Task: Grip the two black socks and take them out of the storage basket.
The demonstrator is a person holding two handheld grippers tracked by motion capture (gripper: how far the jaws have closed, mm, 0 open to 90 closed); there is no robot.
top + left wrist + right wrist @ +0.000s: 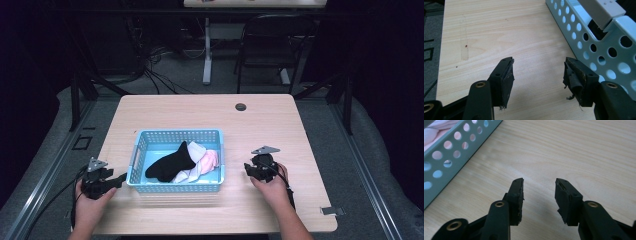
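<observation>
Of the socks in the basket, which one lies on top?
The black sock: it lies across the white sock and pink sock in the blue basket, covering part of both.

Black tongs point(537, 75) with brass screws and frayed pads point(571, 80).

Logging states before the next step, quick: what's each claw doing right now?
Left claw: open, holding nothing.
Right claw: open, holding nothing.

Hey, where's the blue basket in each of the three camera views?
High view: the blue basket sits centre-left on the table, between the two grippers.
Left gripper view: its perforated wall fills the upper right.
Right gripper view: its wall crosses the upper left corner.
Shared landmark: the wall's round holes.
</observation>
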